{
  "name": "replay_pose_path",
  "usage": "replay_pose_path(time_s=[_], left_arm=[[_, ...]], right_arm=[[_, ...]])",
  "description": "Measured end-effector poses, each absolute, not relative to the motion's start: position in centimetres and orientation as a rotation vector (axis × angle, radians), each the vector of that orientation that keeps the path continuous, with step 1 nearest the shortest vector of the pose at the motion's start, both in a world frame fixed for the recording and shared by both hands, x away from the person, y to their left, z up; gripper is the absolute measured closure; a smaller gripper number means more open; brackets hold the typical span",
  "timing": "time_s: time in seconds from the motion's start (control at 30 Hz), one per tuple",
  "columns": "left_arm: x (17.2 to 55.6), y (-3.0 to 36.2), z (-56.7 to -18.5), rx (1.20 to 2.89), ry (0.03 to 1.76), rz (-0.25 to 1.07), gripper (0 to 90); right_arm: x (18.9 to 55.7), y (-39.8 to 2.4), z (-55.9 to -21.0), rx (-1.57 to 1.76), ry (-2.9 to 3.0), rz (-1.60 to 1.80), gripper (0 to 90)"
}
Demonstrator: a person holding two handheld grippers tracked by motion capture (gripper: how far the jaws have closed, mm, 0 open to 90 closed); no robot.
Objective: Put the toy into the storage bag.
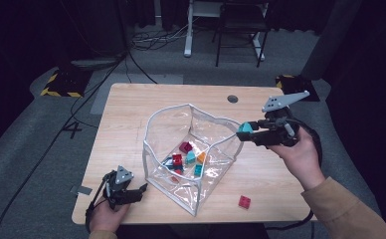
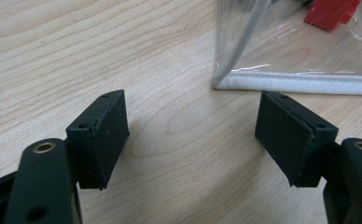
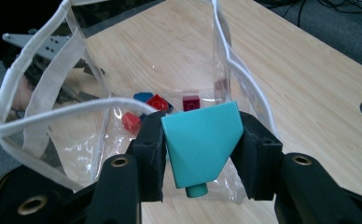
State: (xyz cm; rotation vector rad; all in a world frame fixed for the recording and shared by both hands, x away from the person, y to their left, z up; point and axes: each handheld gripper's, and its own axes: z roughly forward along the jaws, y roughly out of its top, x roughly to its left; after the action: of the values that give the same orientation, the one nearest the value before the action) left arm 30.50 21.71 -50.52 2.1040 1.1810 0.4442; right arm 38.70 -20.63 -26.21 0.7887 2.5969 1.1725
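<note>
Your right gripper (image 3: pixel 202 154) pinched a teal block (image 3: pixel 201 140) between its pads, stud end pointing down, and you held it at the rim of the clear plastic bag (image 1: pixel 216 127), on the side toward your right hand. The white-edged rim (image 3: pixel 76 109) curved directly in front of the block, and the bag's clear wall stood between it and the pieces inside. Through the plastic you could see red blocks (image 3: pixel 156 101), a dark red one (image 3: pixel 191 102) and a blue one (image 3: pixel 143 96) on the bottom; from above, teal and orange pieces lay among them too. Your left gripper (image 2: pixel 193 135) sat low over the wooden table (image 1: pixel 131 109) near the bag's near left corner, jaws spread with only bare wood between them, the bag's white seam (image 2: pixel 300 84) just beyond. One loose red block (image 1: pixel 244 201) lay on the table outside the bag, near the front edge.
</note>
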Motion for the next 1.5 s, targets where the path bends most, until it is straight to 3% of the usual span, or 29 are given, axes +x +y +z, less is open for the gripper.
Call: replay_pose_path(time_s=[0.8, 1.5], left_arm=[[30.6, 21.7, -50.5, 2.111, 1.177, 0.444, 25.4], [30.5, 21.7, -50.5, 2.108, 1.181, 0.439, 25.4]], right_arm=[[43.2, -12.0, -26.9, 0.751, 2.697, 1.118, 57.3], [46.1, -9.0, -32.1, 0.875, 2.817, 0.875, 57.3]])
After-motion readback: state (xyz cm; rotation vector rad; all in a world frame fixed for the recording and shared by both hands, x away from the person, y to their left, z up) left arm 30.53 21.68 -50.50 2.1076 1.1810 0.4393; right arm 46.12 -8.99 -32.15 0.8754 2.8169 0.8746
